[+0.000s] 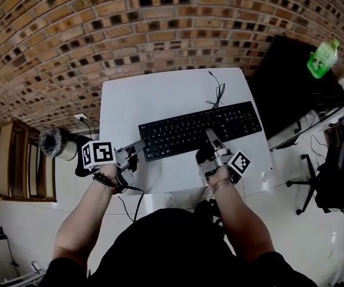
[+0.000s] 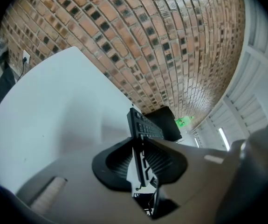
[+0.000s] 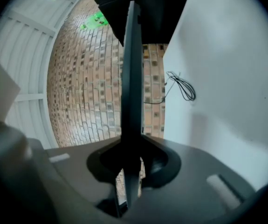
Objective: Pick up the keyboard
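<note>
A black keyboard (image 1: 198, 129) lies slantwise over the white table (image 1: 160, 97). My left gripper (image 1: 140, 147) is shut on its left end. My right gripper (image 1: 210, 136) is shut on its near long edge, right of the middle. In the left gripper view the keyboard (image 2: 145, 127) runs edge-on out of the left gripper (image 2: 140, 158), and both pads press its sides. In the right gripper view the keyboard (image 3: 131, 69) stands as a thin dark blade clamped in the right gripper (image 3: 130, 166). There brick shows between the keyboard and the table (image 3: 227, 78).
The keyboard's cable (image 1: 218, 93) lies coiled on the table behind it. A black desk (image 1: 288, 82) with a green bottle (image 1: 323, 58) stands at the right, an office chair (image 1: 333, 178) below it. At the left are a wooden shelf (image 1: 21, 160) and a bagged bin (image 1: 55, 142).
</note>
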A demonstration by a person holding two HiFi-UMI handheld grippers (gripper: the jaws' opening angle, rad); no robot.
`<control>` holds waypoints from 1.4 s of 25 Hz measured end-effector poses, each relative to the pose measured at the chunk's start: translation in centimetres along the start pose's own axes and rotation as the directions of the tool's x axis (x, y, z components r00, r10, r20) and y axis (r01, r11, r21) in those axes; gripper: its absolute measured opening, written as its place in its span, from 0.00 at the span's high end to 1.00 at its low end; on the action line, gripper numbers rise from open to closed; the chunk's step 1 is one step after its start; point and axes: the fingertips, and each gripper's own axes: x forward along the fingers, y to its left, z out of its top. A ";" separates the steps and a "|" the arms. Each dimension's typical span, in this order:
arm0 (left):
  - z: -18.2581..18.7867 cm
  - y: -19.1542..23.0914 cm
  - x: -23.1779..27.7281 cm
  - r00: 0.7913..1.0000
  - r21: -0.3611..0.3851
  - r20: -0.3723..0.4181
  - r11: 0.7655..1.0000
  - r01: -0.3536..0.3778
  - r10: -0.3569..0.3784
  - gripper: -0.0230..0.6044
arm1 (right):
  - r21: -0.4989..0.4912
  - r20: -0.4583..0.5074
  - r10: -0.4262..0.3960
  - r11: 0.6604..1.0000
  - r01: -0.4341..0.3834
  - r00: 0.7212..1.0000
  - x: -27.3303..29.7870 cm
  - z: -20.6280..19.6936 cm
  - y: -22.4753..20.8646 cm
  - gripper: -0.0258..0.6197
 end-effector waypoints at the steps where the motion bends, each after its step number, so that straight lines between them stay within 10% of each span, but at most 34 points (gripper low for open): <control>1: 0.2 -0.5 -0.2 1.000 0.013 0.006 1.000 0.012 -0.013 0.83 | -0.012 0.000 0.010 1.000 -0.010 1.000 0.1 0.1 0.7 0.86; 9: 2.3 -4.5 -3.1 0.995 0.133 0.067 0.989 0.058 -0.068 0.82 | -0.121 -0.002 0.100 0.988 -0.099 0.995 1.0 1.1 8.2 0.86; 19: 5.3 -9.0 -9.4 0.968 0.337 0.247 0.940 -0.051 -0.036 0.82 | -0.293 0.025 0.148 0.947 -0.134 0.989 -0.3 3.0 16.6 0.86; 24: 6.8 -12.4 -12.4 0.919 0.519 0.391 0.837 -0.173 -0.053 0.83 | -0.369 0.045 0.147 0.922 -0.120 0.988 -1.4 3.4 19.1 0.86; 31: 7.3 -16.0 -15.0 0.787 0.619 0.616 0.641 -0.454 -0.038 0.87 | -0.408 0.039 0.159 0.904 -0.129 0.987 -3.1 5.6 21.5 0.86; 35: 6.6 -17.3 -14.9 0.735 0.606 0.677 0.592 -0.531 -0.034 0.90 | -0.418 0.022 0.159 0.898 -0.136 0.987 -3.8 7.1 22.5 0.86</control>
